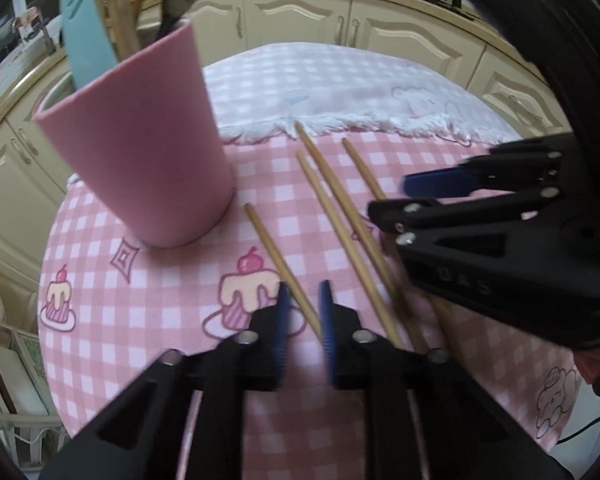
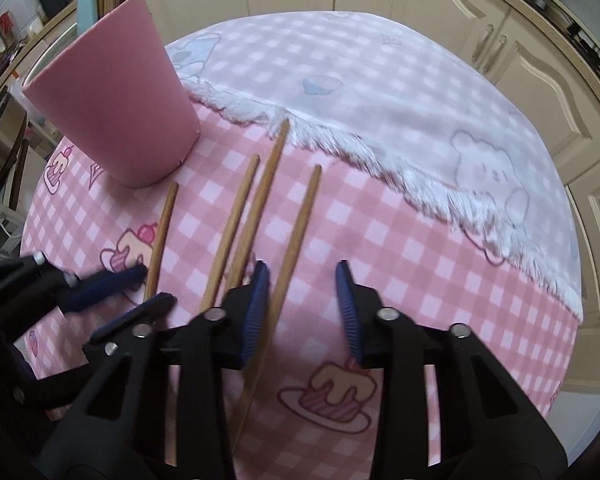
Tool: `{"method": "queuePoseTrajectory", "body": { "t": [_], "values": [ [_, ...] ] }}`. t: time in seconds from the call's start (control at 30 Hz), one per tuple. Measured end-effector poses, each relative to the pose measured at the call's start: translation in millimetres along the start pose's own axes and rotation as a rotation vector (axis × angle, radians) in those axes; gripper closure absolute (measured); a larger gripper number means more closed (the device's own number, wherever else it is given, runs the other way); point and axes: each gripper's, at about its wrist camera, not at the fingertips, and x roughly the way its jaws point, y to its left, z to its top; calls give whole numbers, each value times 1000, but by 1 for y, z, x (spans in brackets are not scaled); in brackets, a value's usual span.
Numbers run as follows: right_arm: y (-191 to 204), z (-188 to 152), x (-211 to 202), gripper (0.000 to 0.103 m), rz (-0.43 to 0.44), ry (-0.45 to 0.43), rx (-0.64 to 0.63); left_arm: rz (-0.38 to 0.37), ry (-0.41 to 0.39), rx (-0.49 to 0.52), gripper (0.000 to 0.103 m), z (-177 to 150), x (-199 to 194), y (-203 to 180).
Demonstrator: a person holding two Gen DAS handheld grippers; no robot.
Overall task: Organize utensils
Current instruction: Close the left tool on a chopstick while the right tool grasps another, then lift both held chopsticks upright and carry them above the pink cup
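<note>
Several wooden chopsticks lie side by side on a pink checked cloth; they also show in the right wrist view. A pink cup stands at the left and holds a teal spatula and other utensils; the cup also shows in the right wrist view. My left gripper is open, with its jaws on either side of the leftmost chopstick. My right gripper is open around the rightmost chopstick, with the left pad close to it.
A white fringed checked cloth covers the far half of the round table. Cream kitchen cabinets run behind. My right gripper enters the left wrist view from the right, over the chopsticks.
</note>
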Motion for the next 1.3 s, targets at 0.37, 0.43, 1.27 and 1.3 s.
{"method": "queuePoseTrajectory", "body": {
  "t": [0.37,0.43,1.27,1.3],
  "values": [
    [-31,-13,-29,97,188,-130,99,-75,-122,-42,98,-6,-46,12],
    [-36,-15,-40,97,203,-172,117,-77,-157,-47,98,-7,-57,11],
    [-41,-13,-158,97,297,-624,118,-53,-576,-145,98,13,-185,45],
    [-40,-10,-164,97,300,-639,112,-51,-591,-149,98,15,-190,47]
  ]
}}
